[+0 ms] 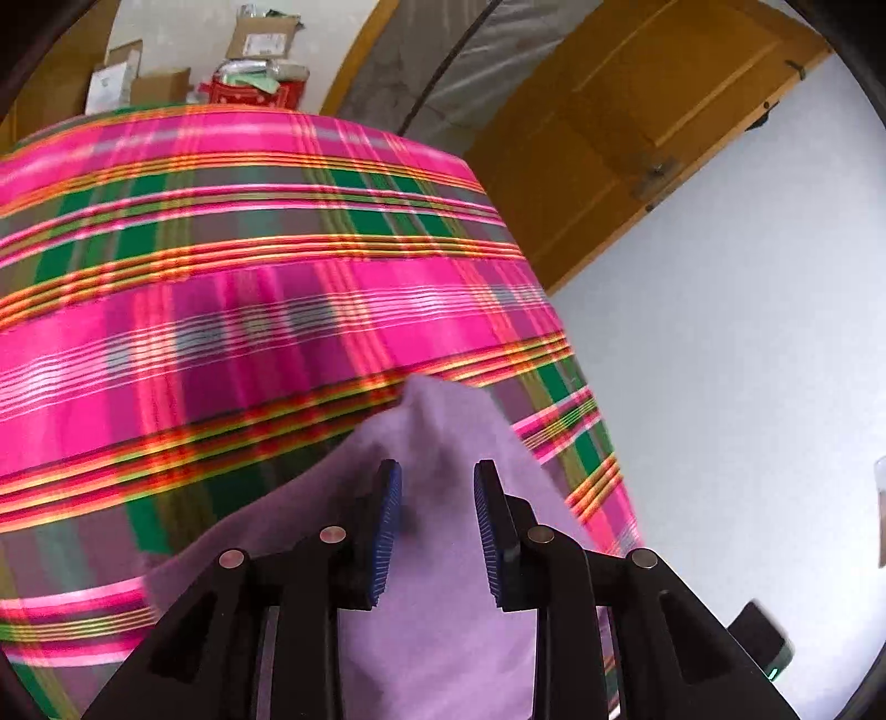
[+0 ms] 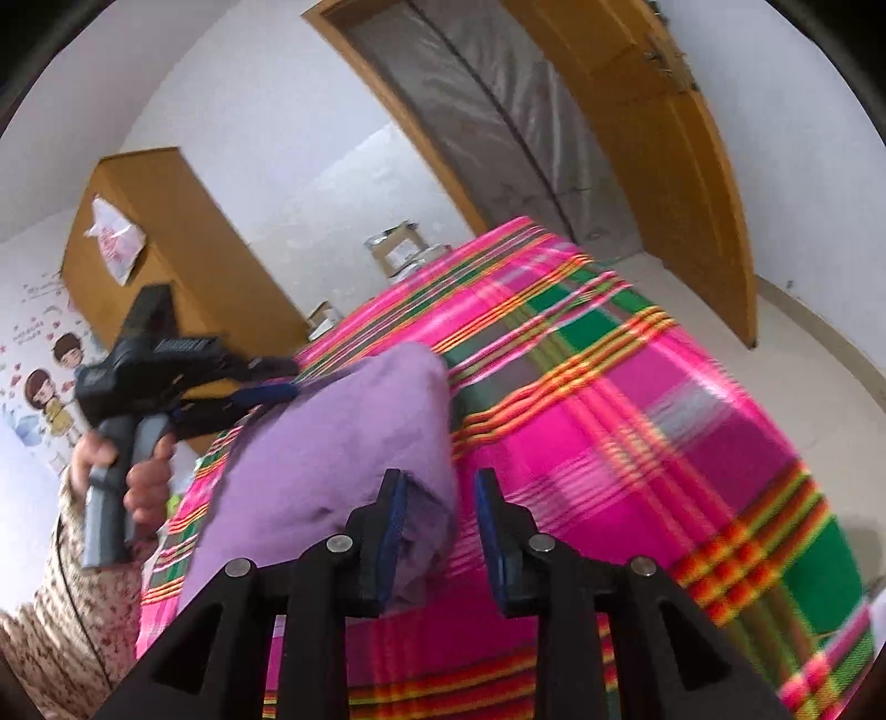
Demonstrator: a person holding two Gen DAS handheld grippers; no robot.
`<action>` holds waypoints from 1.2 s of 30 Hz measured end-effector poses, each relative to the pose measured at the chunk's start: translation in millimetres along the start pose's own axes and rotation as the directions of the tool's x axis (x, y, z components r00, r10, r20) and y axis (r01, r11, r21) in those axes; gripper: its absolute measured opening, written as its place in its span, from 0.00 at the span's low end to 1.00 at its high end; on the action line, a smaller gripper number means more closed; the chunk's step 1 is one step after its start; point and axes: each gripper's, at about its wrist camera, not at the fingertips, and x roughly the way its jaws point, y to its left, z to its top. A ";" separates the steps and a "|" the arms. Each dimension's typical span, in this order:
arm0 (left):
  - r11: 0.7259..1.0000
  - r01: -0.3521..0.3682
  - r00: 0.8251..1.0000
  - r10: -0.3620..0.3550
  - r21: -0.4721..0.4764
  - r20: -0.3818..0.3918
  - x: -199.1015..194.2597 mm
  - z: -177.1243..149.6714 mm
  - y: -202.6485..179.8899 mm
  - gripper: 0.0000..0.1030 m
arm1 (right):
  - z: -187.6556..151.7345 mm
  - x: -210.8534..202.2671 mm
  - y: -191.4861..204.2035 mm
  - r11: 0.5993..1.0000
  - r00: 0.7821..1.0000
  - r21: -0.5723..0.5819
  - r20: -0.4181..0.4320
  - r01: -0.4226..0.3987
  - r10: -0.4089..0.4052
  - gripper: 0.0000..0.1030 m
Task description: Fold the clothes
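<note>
A lilac garment (image 2: pixel 332 443) lies bunched on a bed with a pink, green and orange plaid sheet (image 2: pixel 637 415). My right gripper (image 2: pixel 440 479) is open at the garment's near right edge, and a fold of cloth sits against its left pad (image 2: pixel 396 520). In the left wrist view the same lilac garment (image 1: pixel 443 609) fills the space under my left gripper (image 1: pixel 437 471), which is open with its blue pads apart over the cloth. From the right wrist view, the left gripper (image 2: pixel 260 382) reaches the garment's far left side, held by a person's hand (image 2: pixel 141 487).
A wooden door (image 2: pixel 681 166) and a plastic-covered doorway (image 2: pixel 487 111) stand beyond the bed. Cardboard boxes (image 1: pixel 260 39) and a red basket (image 1: pixel 249 91) sit past the bed's far end. A wooden wardrobe (image 2: pixel 183 238) stands at the left. Pale floor (image 1: pixel 747 360) runs along the bed's right side.
</note>
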 end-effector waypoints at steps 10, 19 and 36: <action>0.999 0.038 0.999 -0.037 -0.039 0.025 -20.8 -31.0 22.7 0.27 | 8.4 -17.2 9.2 1.000 0.999 0.005 0.030 -0.017 0.016 0.26; 0.996 0.066 0.997 -0.064 -0.057 0.051 -32.2 -51.0 30.5 0.27 | -3.4 1.7 42.6 0.980 0.996 -0.189 -0.049 0.059 -0.069 0.17; 0.989 0.121 0.991 -0.115 -0.083 0.076 -42.9 -61.9 46.1 0.27 | -13.1 -10.7 20.8 0.986 0.990 -0.141 -0.098 0.092 -0.106 0.06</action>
